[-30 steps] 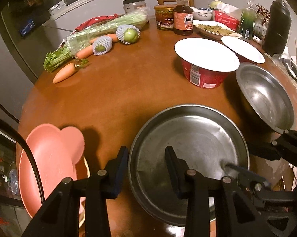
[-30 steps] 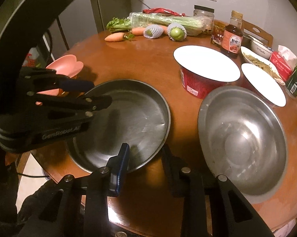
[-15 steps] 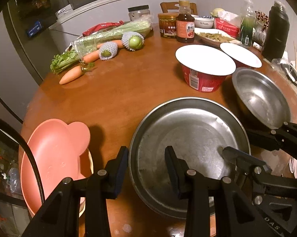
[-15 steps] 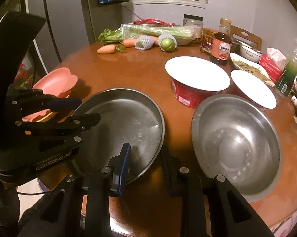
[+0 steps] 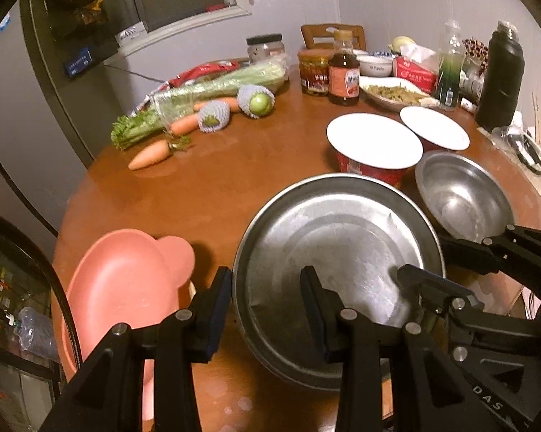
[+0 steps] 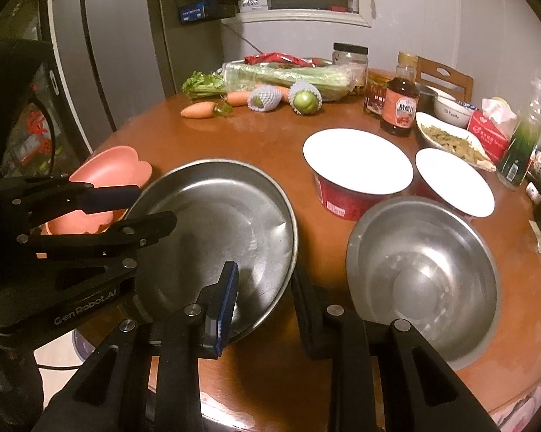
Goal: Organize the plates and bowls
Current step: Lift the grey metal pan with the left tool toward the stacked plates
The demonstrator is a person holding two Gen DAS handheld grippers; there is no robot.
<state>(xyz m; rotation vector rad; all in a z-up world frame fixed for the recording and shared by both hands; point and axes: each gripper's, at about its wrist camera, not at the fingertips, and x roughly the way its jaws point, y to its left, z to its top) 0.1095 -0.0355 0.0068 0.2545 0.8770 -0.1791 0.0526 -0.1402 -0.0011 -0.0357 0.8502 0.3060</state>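
Two grippers are holding one wide steel pan (image 5: 337, 248) by its near rim, at the front of a round wooden table (image 5: 213, 187). The left gripper (image 5: 267, 300) is straddling the pan's left edge, one finger outside the wall and one inside, and the right wrist view is showing those jaws pinched on that rim. The right gripper (image 6: 265, 300) is clamping the pan's right edge the same way — one finger inside the pan, the other outside against the wall. The pan is sitting tilted, its near side raised.

Just right of the pan a steel bowl (image 6: 423, 277) is resting on the table, apart from it. Behind these, two red bowls with white lids (image 5: 375, 144) are standing side by side, the nearer one just behind the pan's far rim. Left of the pan a pink plate (image 5: 123, 295) is lying at the table's edge, on top of something paler that I cannot make out.

Farther back are lying carrots (image 5: 150, 154), wrapped celery (image 5: 213, 90) and two green fruits in foam nets (image 5: 256, 102) — beyond them a sauce bottle (image 5: 343, 72), jars and a dish of food (image 5: 393, 95).
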